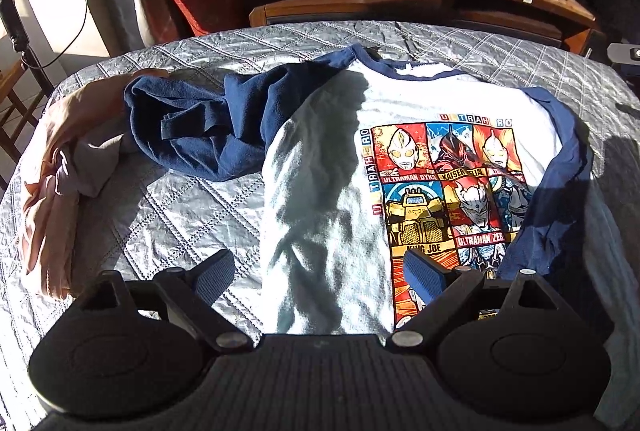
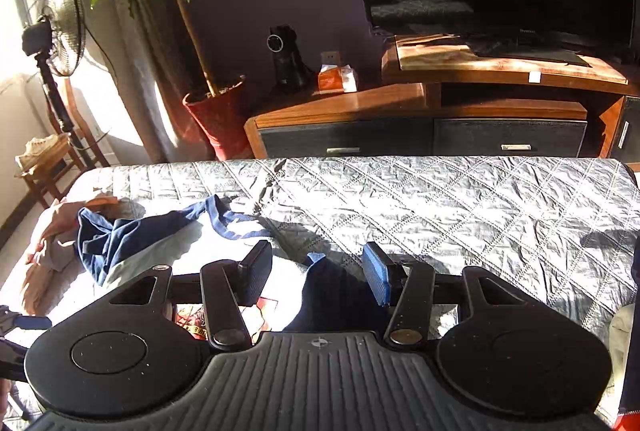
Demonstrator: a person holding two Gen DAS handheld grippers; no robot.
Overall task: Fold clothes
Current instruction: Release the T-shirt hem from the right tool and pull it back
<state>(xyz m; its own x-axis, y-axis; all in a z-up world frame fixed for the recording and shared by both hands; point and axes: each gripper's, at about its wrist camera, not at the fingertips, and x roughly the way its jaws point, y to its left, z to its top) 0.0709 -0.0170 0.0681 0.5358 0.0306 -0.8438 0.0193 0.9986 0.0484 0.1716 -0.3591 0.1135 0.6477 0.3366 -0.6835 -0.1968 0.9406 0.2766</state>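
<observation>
White cotton raglan T-shirt point(image 1: 320, 159) lies flat; your left gripper point(image 1: 320, 275) and right gripper point(image 2: 318, 275) gape empty; the crumpled navy sleeve point(image 1: 192, 127) probably bunches your fold.

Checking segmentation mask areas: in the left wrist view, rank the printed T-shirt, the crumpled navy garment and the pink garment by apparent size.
1. printed T-shirt, clearly largest.
2-3. navy garment and pink garment: look alike in area; both crumpled, fisheye edge distorts the pink one, so no ranking.
</observation>
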